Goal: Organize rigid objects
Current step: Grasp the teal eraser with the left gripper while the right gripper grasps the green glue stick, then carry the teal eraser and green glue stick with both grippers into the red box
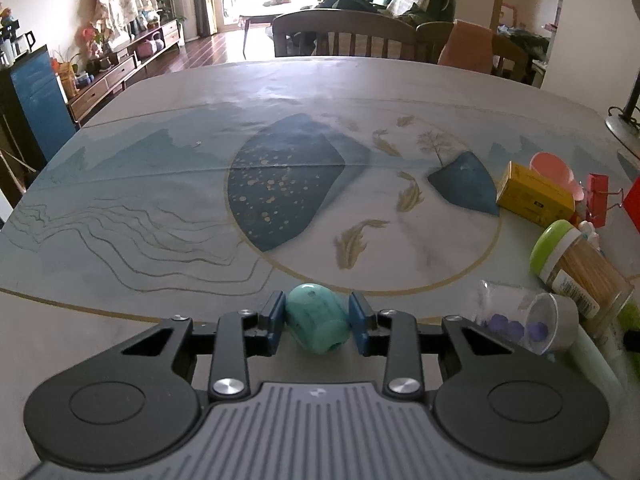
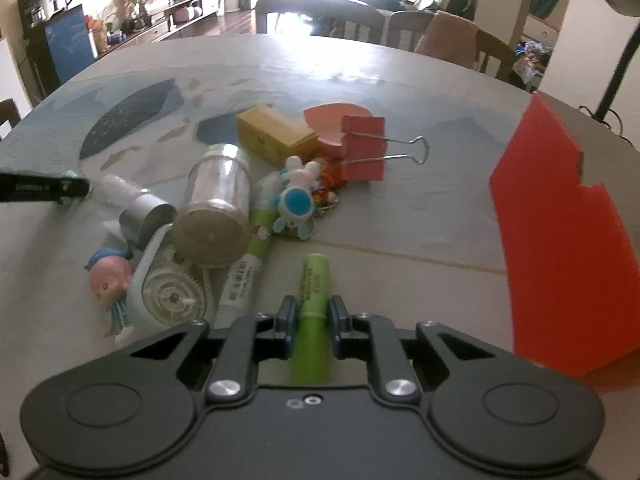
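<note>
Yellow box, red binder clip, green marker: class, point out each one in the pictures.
Yellow box (image 1: pixel 534 194), left wrist view, top face.
Red binder clip (image 2: pixel 363 148), right wrist view, red body.
Green marker (image 2: pixel 314 284), right wrist view, barrel.

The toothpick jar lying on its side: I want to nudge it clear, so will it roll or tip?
The toothpick jar looks round and lies flat, so it would probably roll, not tip. Neighbours like the green marker touch it and may shift. It seems light, clear plastic.

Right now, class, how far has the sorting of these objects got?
Done: nothing visibly sorted. In hand: the left gripper is shut on a teal bead, the right gripper on a green marker. Left: the toothpick jar, yellow box, red binder clip and toys lie heaped.
</note>
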Demonstrator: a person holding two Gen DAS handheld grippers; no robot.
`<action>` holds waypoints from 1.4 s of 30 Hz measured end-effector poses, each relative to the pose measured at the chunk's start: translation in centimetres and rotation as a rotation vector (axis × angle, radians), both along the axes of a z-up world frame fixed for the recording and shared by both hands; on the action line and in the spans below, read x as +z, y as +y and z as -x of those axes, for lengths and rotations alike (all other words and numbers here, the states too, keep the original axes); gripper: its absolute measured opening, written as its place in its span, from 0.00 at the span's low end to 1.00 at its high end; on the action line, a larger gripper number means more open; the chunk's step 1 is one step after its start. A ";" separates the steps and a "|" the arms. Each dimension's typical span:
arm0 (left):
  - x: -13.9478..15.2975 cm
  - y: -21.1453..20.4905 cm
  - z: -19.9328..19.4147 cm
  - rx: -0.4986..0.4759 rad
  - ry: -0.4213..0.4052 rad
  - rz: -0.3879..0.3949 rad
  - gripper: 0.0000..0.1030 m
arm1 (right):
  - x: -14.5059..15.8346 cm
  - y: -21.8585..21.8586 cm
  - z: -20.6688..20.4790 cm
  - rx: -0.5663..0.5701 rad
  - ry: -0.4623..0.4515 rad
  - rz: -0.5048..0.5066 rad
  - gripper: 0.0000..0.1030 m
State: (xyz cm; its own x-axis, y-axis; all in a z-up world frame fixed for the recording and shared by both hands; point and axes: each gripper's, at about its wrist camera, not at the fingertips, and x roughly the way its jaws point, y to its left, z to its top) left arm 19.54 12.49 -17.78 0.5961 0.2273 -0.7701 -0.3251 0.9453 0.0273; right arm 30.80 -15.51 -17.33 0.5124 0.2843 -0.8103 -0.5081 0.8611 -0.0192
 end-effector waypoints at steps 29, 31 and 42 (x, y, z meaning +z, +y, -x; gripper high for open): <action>12.3 -8.7 6.2 -0.341 -0.092 0.123 0.33 | 12.6 -6.6 7.4 -0.158 -0.107 -0.143 0.15; 13.1 -9.7 5.9 -0.368 -0.100 0.128 0.33 | 13.1 -7.5 7.2 -0.176 -0.116 -0.149 0.15; 15.6 -18.4 0.9 -0.497 -0.122 0.145 0.33 | 14.7 -14.0 3.0 -0.245 -0.149 -0.161 0.15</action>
State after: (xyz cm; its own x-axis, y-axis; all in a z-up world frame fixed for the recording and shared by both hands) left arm 18.69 -5.93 -2.20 0.6919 -0.2092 -0.6910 0.1706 0.9774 -0.1250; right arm 27.78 -29.56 -2.67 0.6908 0.2562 -0.6761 -0.2875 0.9554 0.0682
